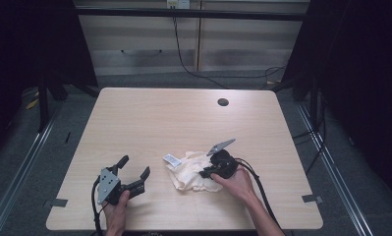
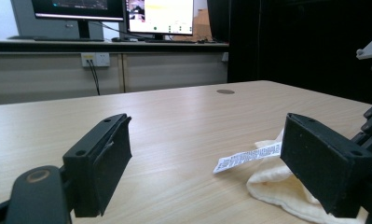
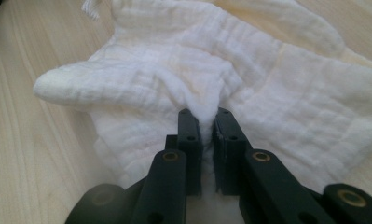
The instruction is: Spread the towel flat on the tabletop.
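Cream muslin, a bit crumpled, is what you're working on: from the high view the cloth (image 1: pixel 189 172) lies on the table (image 1: pixel 149 118) toward its near edge, a little right of the middle, with its white care label (image 1: pixel 171 159) sticking out at the cloth's far-left corner. Your right gripper (image 1: pixel 209 173) is down on the cloth's right side, hand low behind it, probably so you can drag or lift that part without chasing the whole thing. Your left gripper (image 1: pixel 136 171) rests near the near-left corner of the table, apart from the cloth. In the left gripper view its two black jaws stand wide apart with nothing between them, just bare wood, and the label (image 2: pixel 247 157) and a fold of cloth (image 2: pixel 286 191) show beside the right-hand jaw, so that one looks parked and ready to come in. In the right gripper view the right gripper (image 3: pixel 207 116) is nearly closed, pinching a raised ridge of the cloth (image 3: pixel 174 79) between its pads; a bunched fold gives a firmer bite than a flat layer would.
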{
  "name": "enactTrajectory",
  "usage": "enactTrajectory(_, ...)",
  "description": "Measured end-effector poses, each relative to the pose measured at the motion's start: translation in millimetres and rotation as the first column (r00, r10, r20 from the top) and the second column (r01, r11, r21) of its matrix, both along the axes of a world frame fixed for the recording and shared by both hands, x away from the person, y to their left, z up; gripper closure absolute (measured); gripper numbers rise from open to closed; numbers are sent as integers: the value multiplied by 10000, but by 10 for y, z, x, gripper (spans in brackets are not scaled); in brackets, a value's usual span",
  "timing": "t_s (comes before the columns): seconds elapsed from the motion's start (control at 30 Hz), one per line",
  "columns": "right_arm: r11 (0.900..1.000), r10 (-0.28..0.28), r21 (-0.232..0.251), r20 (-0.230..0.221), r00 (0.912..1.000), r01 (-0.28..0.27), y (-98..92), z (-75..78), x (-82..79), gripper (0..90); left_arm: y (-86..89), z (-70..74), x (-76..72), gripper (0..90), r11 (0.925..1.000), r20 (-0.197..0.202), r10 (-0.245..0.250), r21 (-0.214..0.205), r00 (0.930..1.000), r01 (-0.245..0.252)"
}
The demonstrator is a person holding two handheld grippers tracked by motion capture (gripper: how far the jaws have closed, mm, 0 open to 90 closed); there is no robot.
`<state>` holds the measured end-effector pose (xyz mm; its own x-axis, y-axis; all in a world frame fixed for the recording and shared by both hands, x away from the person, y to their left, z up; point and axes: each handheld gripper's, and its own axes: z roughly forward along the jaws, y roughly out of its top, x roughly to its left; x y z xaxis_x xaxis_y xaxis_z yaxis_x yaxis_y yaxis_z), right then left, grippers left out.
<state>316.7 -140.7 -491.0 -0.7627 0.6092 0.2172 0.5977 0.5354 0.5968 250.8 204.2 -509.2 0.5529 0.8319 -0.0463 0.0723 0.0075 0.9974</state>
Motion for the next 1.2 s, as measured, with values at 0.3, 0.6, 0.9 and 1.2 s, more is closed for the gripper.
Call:
enactTrajectory(0.3,9975,-120,706,348,9993,95,-67,146,-70,603,-196,147,82,183,9905,-1013,-1099,721,9888,1174)
enactTrajectory(0.6,9882,-514,1484,913,9945,375,-361,282,-282,510,-366,462,237,343,9341,-2354,-2925,1371,9268,3296)
enactTrajectory(0.9,9815,-846,1792,923,9921,670,-504,207,-366,503,-504,306,343,483,8704,-3459,-3745,1887,8603,4548)
enactTrajectory(1.2,9793,-832,1917,871,9927,653,-440,133,-359,483,-590,121,510,476,8474,-4170,-3732,2104,8287,4875)
